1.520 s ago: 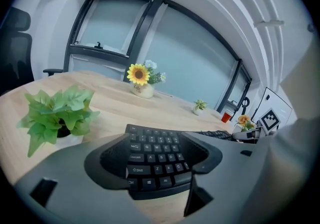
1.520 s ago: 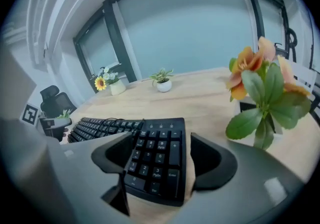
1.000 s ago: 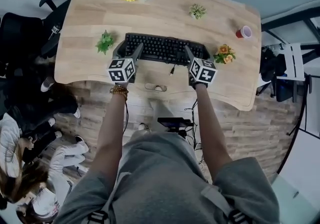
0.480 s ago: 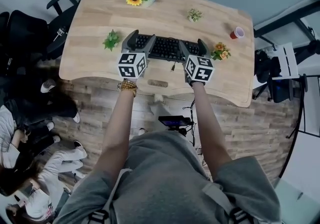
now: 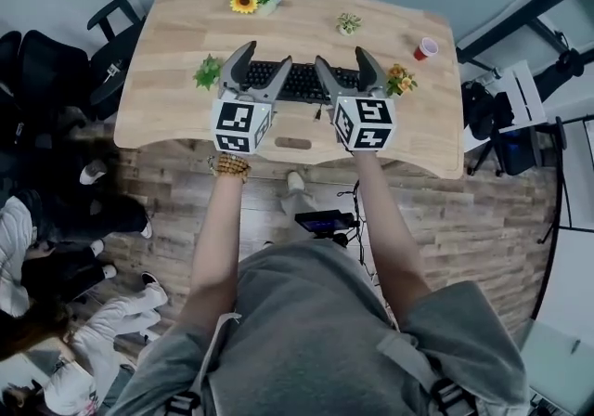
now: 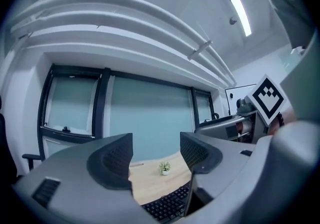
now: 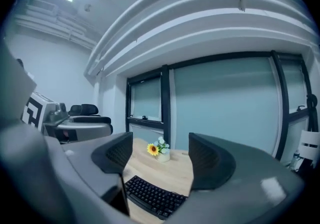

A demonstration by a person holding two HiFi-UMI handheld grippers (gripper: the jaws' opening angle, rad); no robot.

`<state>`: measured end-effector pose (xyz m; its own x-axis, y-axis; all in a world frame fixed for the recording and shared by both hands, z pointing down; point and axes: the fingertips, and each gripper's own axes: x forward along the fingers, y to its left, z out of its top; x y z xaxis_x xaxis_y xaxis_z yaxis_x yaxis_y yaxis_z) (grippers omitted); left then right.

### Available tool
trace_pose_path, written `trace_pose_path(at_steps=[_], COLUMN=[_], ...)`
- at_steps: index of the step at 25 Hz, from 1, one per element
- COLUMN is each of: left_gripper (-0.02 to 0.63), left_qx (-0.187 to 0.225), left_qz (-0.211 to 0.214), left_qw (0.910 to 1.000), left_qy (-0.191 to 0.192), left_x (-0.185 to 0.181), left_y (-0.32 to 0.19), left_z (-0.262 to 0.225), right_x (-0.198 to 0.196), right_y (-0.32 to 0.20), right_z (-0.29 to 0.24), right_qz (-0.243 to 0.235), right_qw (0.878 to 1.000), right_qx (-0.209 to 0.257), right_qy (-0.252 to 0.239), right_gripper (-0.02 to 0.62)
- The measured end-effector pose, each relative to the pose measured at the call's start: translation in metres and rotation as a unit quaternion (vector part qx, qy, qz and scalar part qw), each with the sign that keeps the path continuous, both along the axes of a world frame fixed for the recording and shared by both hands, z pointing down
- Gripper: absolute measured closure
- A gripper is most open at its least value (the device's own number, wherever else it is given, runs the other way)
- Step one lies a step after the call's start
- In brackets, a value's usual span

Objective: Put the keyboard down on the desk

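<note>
The wooden counter (image 5: 167,52) carries the black keyboard (image 5: 302,80), flat near its middle, so the set-down looks done. The best finish is to lift clear without nudging it. The left hand-held gripper (image 5: 264,61) hovers over its 9 o'clock end and the right hand-held gripper (image 5: 342,59) over 3 o'clock, both spread, empty and tilted upward.

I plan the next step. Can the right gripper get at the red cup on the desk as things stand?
Probably yes. The right gripper is open and empty, and the red cup stands alone near the desk's far right edge. Only the orange flowers sit near the path.
</note>
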<state>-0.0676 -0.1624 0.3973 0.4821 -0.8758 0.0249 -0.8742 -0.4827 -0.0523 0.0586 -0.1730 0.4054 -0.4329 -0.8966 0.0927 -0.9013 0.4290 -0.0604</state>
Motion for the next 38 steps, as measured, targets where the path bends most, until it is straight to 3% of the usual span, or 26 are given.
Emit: trace_pose_path(at_steps=[6, 8, 11, 16, 24, 32, 38], left_gripper=[0.349, 0.365, 0.408, 0.476, 0.541, 0.558, 0.572], left_qx=[0.064, 0.079, 0.093, 0.1, 0.143, 0.139, 0.127], left_qz=[0.0, -0.006, -0.018, -0.029, -0.043, -0.018, -0.011], left_qw=[0.9979, 0.9967, 0.9945, 0.9941, 0.9884, 0.9893, 0.9917], left_qy=[0.003, 0.017, 0.044, 0.029, 0.028, 0.041, 0.018], left_x=[0.0, -0.002, -0.009, -0.012, -0.022, -0.028, -0.033], left_y=[0.05, 0.065, 0.089, 0.119, 0.172, 0.216, 0.244], left_z=[-0.049, -0.062, -0.077, -0.077, -0.084, -0.074, -0.05], right_x=[-0.015, -0.016, -0.022, -0.029, -0.027, -0.024, -0.024], right_y=[0.052, 0.07, 0.096, 0.131, 0.182, 0.227, 0.258], right_z=[-0.053, -0.066, -0.077, -0.082, -0.075, -0.058, -0.041], right_qz=[-0.018, -0.014, -0.009, -0.005, 0.014, 0.018, 0.018], right_qw=[0.997, 0.995, 0.992, 0.99, 0.988, 0.99, 0.992], right_qx=[0.071, 0.097, 0.121, 0.14, 0.148, 0.131, 0.117], right_qy=[0.006, 0.012, 0.021, 0.025, 0.034, 0.042, 0.047], right_gripper=[0.255, 0.301, 0.344, 0.393, 0.454, 0.472, 0.477])
